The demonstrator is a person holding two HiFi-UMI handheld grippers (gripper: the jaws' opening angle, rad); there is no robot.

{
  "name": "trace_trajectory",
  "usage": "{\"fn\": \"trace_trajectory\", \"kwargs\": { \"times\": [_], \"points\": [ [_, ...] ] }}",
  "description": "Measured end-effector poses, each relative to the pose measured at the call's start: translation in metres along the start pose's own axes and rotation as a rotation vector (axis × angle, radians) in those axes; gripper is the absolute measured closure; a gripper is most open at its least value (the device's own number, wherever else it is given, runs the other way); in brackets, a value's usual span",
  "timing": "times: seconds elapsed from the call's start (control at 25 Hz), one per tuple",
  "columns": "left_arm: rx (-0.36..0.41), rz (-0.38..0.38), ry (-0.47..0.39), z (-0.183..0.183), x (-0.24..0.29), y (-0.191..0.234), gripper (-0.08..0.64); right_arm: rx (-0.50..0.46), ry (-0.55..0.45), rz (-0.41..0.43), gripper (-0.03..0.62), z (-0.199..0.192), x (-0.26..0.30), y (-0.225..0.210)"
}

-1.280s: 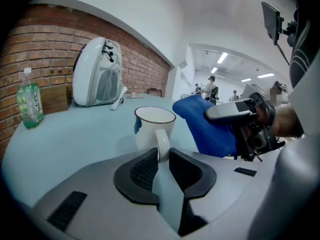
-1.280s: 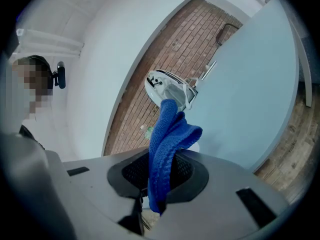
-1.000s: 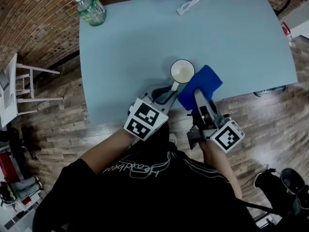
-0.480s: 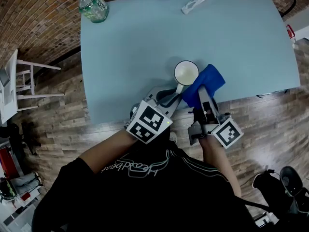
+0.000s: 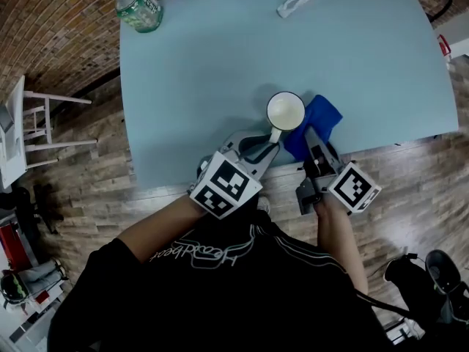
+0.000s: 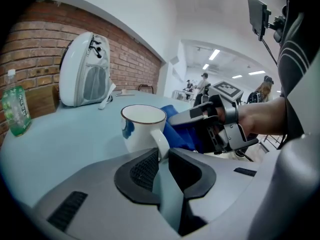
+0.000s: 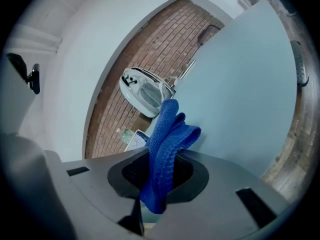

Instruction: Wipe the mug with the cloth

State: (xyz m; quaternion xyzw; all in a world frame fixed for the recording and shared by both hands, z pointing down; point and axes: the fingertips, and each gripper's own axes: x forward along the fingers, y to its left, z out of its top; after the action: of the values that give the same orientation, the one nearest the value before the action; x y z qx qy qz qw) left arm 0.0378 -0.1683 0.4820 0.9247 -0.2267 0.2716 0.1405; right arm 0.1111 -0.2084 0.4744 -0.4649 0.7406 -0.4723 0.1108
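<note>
My right tongs [image 5: 312, 136] sit lower now, clamping the cloth [image 5: 325, 114] against the mug [image 5: 285, 111]; left tongs [image 5: 272, 142], angled down, pinch its handle [image 6: 161, 143].

Only white script [image 5: 196, 254] on the black shirt [image 5: 220, 303], not clearly legible.

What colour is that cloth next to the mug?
Deep blue cloth; the right gripper view shows it best.
</note>
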Motion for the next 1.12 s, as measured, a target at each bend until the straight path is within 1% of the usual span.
{"fn": "trace_trajectory", "kwargs": {
  "times": [0.12, 0.2, 0.28, 0.36, 0.6, 0.92, 1.12],
  "points": [
    [0.008, -0.002, -0.001, 0.000, 0.000, -0.001, 0.491, -0.027, 0.033, -0.034, 0.531, -0.001, 0.002, -0.006],
    [0.010, -0.005, 0.005, -0.001, 0.000, -0.001, 0.491, -0.023, 0.017, -0.041, 0.531, 0.005, -0.003, -0.010],
    [0.016, -0.009, 0.027, -0.005, -0.001, 0.000, 0.491, -0.014, -0.021, -0.024, 0.531, 0.015, -0.011, -0.009],
    [0.026, -0.009, 0.052, -0.009, -0.003, 0.002, 0.491, -0.036, -0.036, 0.000, 0.531, 0.023, -0.019, -0.004],
    [0.062, 0.040, 0.090, -0.014, -0.015, 0.016, 0.491, -0.104, -0.011, 0.128, 0.531, 0.033, -0.027, 0.023],
    [0.074, 0.099, 0.111, -0.020, -0.028, 0.040, 0.489, -0.097, 0.024, 0.183, 0.531, 0.027, -0.018, 0.035],
    [0.078, 0.142, 0.106, -0.018, -0.033, 0.052, 0.491, -0.082, 0.039, 0.180, 0.531, 0.024, -0.011, 0.033]
  ]
}}
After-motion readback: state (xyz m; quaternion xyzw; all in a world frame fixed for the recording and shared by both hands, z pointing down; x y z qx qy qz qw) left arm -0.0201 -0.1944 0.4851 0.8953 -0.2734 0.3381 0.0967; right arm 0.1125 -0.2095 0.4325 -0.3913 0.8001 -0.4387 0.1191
